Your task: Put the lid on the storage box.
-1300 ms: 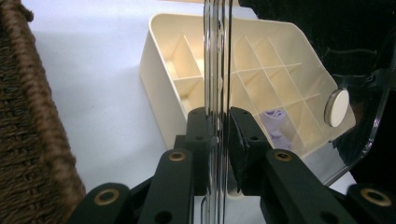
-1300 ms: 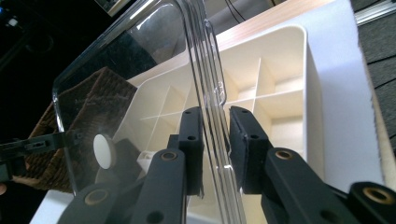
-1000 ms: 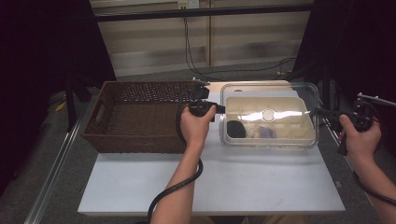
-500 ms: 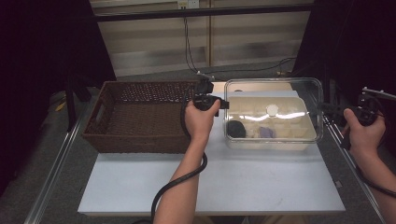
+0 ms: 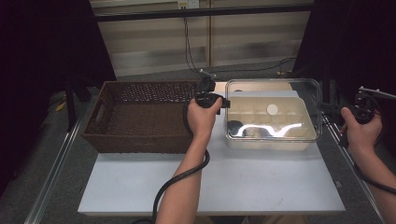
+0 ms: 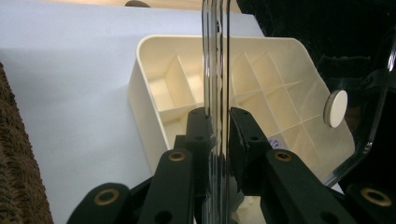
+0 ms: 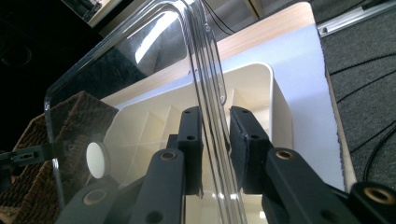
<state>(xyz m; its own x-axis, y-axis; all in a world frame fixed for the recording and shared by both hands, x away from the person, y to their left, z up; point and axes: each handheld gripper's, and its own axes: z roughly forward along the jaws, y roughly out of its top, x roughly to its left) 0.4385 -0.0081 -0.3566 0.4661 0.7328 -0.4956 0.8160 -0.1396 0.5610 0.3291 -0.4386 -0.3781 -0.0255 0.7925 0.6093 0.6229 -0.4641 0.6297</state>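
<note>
High view first, and I'm reading across from the left: the wicker basket (image 5: pixel 140 116) sits on the white table (image 5: pixel 210 186), its right wall just beside my left hand. My left gripper (image 5: pixel 211 100) is clamped on the left edge of the clear lid (image 5: pixel 273 107), and its own view confirms it, both jaws pressed flat against the transparent rim (image 6: pixel 215 70) with the cream divider tray (image 6: pixel 243 93) below and beyond. The lid hangs above that tray, raised rather than seated, with a small white knob (image 5: pixel 272 109) at its centre. At the right, my right gripper (image 5: pixel 337 110) pinches the opposite edge, jaws closed on the rim (image 7: pixel 210 102) in its view. The risk, as I judge it, is slick plastic: if one hand rises or pulls faster than the other, the lid could twist, slip out of a pinch and drop onto the tray. Room is tight on the left, where the basket wall crowds my hand; on the right the table edge and the metal rail (image 5: pixel 348 163) run close. Open tabletop lies toward me.
</note>
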